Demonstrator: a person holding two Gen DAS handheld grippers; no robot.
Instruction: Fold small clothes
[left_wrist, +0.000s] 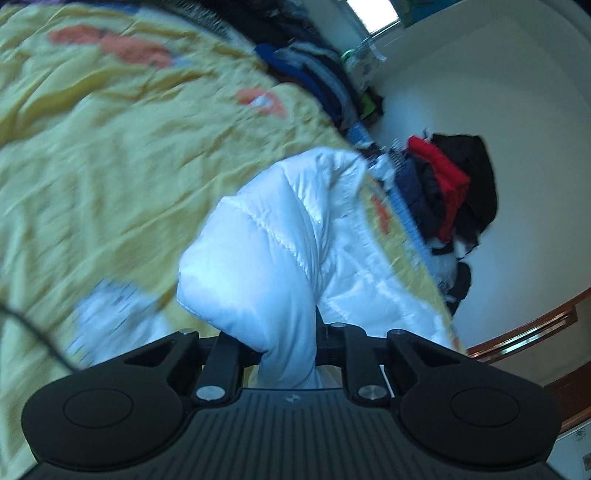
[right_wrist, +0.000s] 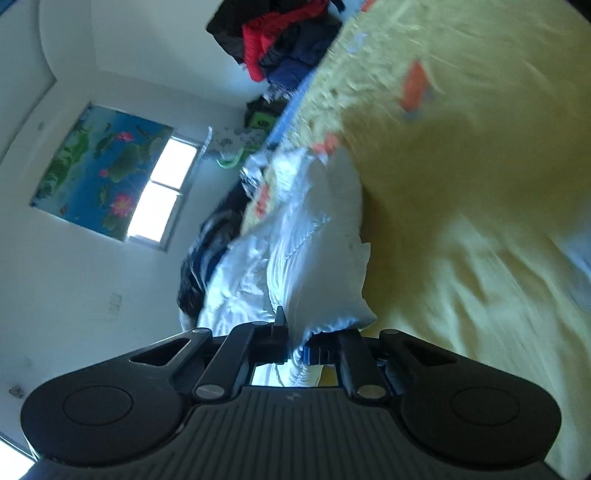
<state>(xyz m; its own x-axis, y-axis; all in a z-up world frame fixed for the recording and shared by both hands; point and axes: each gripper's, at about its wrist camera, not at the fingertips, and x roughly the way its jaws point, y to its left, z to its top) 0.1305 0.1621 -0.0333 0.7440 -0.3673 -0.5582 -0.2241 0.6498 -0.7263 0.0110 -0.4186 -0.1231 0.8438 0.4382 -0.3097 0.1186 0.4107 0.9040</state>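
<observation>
A white quilted puffer garment lies on a yellow patterned bedspread. My left gripper is shut on a bunched part of the white garment, which fills the gap between its fingers. In the right wrist view the same white garment stretches away from my right gripper, which is shut on its near edge. Both views are tilted and blurred by motion. The fingertips are mostly hidden by the fabric.
A pile of red, black and navy clothes sits at the bed's far edge by the white wall. More dark clothes lie along the bed's edge. A window and a blue flower picture are on the wall.
</observation>
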